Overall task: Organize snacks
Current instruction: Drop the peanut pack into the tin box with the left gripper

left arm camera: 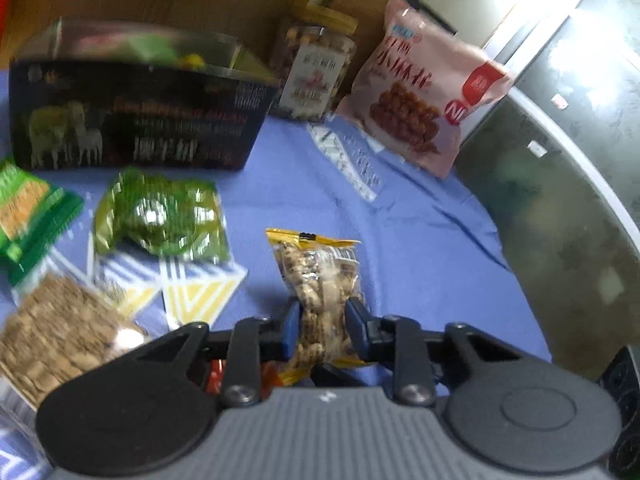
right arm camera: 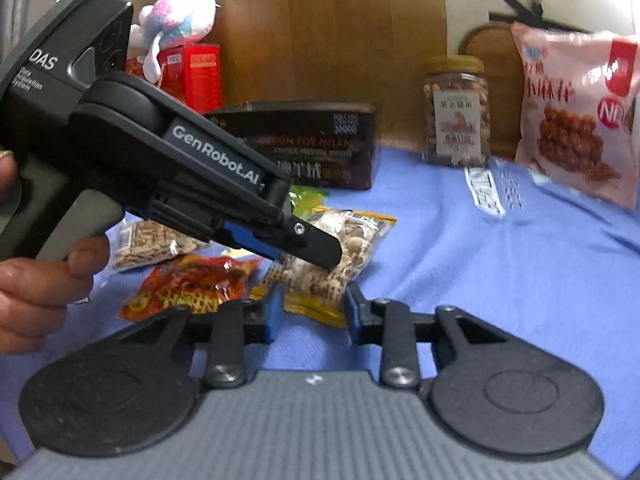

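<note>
Two views: left wrist first, then right wrist.
Left wrist, left hand-held gripper (left arm camera: 322,320): jaws pinch the peanut packet (left arm camera: 318,280) at its middle, lifted above the blue-clothed table (left arm camera: 420,240).
Left wrist, surroundings: green packet (left arm camera: 160,216) left; dark box (left arm camera: 136,120), nut jar (left arm camera: 312,72), pink bag (left arm camera: 424,92) behind.
Right wrist, right hand-held gripper (right arm camera: 310,312): jaws parted, nothing gripped, packet's yellow end between them.
Right wrist, table: red packet (right arm camera: 188,288) lies left; seed packet (right arm camera: 156,242) beyond it.

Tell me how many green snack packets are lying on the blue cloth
2, both in front of the dark box: a striped one at the left edge, and a shiny one just right of it. Others may be out of view.
</note>
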Motion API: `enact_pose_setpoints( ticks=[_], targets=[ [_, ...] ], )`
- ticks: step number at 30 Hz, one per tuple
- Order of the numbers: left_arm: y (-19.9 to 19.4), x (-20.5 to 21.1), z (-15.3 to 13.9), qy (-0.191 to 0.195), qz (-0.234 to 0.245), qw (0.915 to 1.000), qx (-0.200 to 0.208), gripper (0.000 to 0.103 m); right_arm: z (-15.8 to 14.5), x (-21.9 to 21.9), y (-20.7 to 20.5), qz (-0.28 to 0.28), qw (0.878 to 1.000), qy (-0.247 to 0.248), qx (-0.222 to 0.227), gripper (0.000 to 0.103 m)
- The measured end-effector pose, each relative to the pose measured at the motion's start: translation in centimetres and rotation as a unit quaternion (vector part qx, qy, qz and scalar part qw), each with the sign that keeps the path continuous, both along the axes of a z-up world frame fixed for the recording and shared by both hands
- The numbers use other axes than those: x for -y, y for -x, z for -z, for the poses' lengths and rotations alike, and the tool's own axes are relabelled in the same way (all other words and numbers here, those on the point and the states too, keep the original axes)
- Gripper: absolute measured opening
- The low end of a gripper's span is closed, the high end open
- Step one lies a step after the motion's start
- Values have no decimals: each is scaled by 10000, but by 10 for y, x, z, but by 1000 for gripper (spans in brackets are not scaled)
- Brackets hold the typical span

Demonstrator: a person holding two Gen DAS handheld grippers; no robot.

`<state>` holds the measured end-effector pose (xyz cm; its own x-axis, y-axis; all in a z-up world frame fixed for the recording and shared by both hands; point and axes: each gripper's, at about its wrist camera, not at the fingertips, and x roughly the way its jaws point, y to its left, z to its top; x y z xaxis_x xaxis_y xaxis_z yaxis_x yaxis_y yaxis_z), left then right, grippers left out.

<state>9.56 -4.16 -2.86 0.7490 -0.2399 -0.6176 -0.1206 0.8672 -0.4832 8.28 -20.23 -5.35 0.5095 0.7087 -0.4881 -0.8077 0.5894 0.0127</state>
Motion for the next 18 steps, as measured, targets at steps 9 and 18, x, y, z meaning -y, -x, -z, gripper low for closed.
enact_pose_setpoints(
  ticks=[9, 18],
  targets=[
    [-7, -66, -64, -140, -589, 9948, 823, 25, -47, -61, -34, -215, 9970, -576, 463, 26],
    [-45, -141, -69, -420, -1702, 9833, 498, 46, -54, -144, -90, -116, 9976, -638, 260, 36]
  ],
)
